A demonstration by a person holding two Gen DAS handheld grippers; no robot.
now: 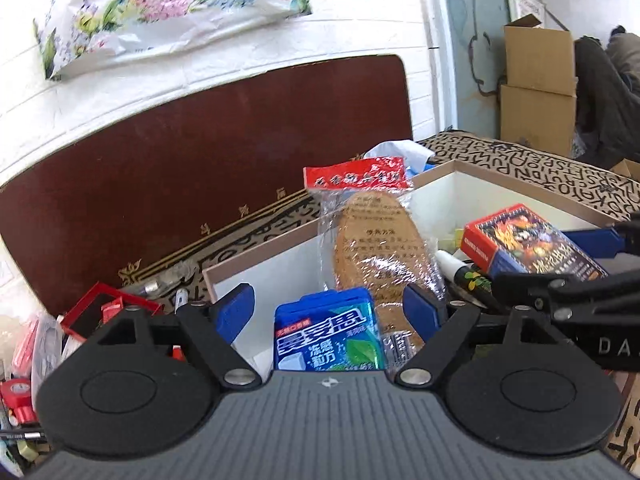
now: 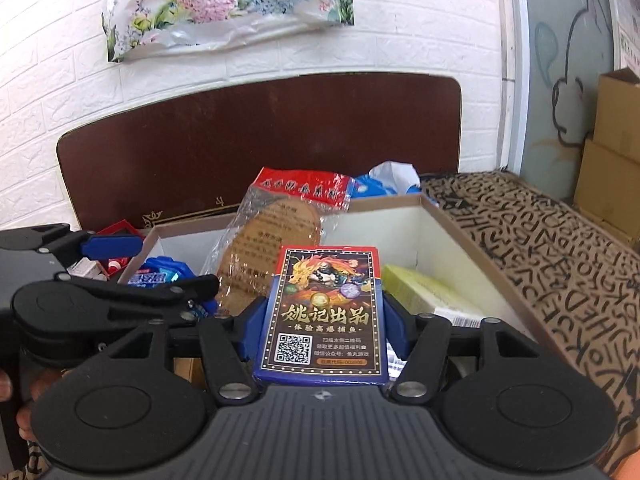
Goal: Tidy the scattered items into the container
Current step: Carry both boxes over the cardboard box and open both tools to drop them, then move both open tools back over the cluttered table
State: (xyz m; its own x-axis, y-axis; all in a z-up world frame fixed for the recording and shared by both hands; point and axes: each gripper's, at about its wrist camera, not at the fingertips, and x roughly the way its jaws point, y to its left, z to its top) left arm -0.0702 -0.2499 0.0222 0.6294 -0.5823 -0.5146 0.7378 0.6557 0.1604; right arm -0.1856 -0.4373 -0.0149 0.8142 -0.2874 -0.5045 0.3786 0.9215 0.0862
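- My right gripper (image 2: 324, 320) is clamped on a card deck box (image 2: 325, 314), blue pads pressing both long sides; the box's long axis runs straight away from me, its printed face up with the QR code at the near end.
- The box is held over the near edge of the open white-lined cardboard box (image 2: 424, 216).
- My left gripper (image 1: 328, 312) stands wide with nothing between the pads; a blue gum pack (image 1: 330, 330) lies below the gap, touching neither pad, inside the container's left part.
- A bagged cork insole (image 1: 380, 248) with a red header leans upright in the container, heel end down, long axis tilted up toward the wall.
- A white marker-like tube (image 1: 456, 266) lies in the container beside the insole.
- Surface: cloth printed with black letters (image 2: 560, 248); behind it a dark brown board (image 1: 200, 160) leans on a white brick wall (image 2: 60, 100) with a floral plastic sheet (image 2: 224, 4) hung on it.
- Stacked cardboard cartons (image 1: 536, 88) stand at right.
- Left view only: red clutter (image 1: 96, 312) outside the container's left wall.
- Right view only: a pale yellow pack (image 2: 416, 286) in the container's right part, and fingers (image 2: 24, 400) at bottom left behind my left gripper.
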